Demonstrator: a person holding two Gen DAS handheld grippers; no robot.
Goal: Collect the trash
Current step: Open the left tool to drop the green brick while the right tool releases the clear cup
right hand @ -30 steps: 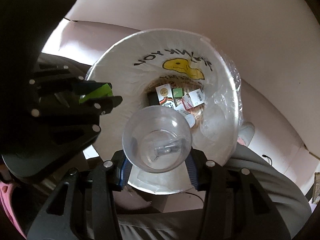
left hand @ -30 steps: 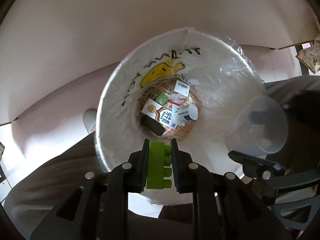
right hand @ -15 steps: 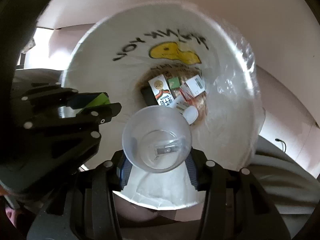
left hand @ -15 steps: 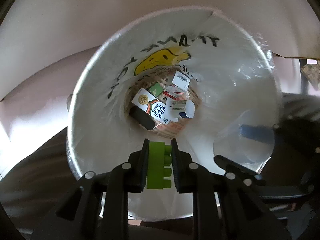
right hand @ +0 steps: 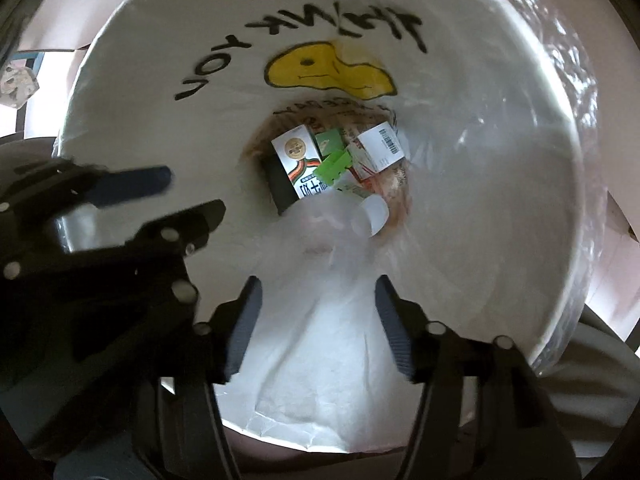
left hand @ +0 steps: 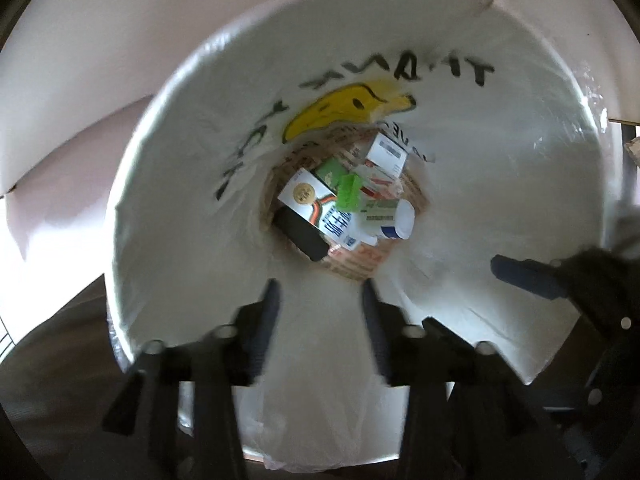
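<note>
Opening over the bin, both grippers point steeply down into it. Left gripper [left hand: 318,292]: jaws spreading, nothing between them, fingers blurred. The green brick [left hand: 349,197] is free of them, down in the bin bottom on or just above the other trash, lying across the carton [left hand: 316,208]; whether it has landed cannot be told. Right gripper [right hand: 318,292]: jaws also spreading, no pad contact. The clear cup [right hand: 332,232] shows as a pale smear beyond the fingertips, low in the bin, partly covering the trash pile; its shape is too smeared to tell how it sits.

In the left wrist view the right gripper [left hand: 532,276] enters from the right edge, blue pad visible, inside the bin mouth. In the right wrist view the left gripper [right hand: 160,192] enters from the left, blue pad and black finger apart.

Trash at the bottom: white carton with gold seal and red-green stripe, black block [left hand: 302,234] touching its lower edge, small green box [left hand: 328,170] beside it, white barcode box [left hand: 386,154] farther back, white bottle [left hand: 400,220] to the right, printed wrappers underneath.

Bin [left hand: 168,184]: white, round, lined with a clear bag [right hand: 560,80] folded over the rim. Inner wall has a yellow smiley [right hand: 332,74] and black hand lettering. Pale pink wall [left hand: 100,40] behind.
</note>
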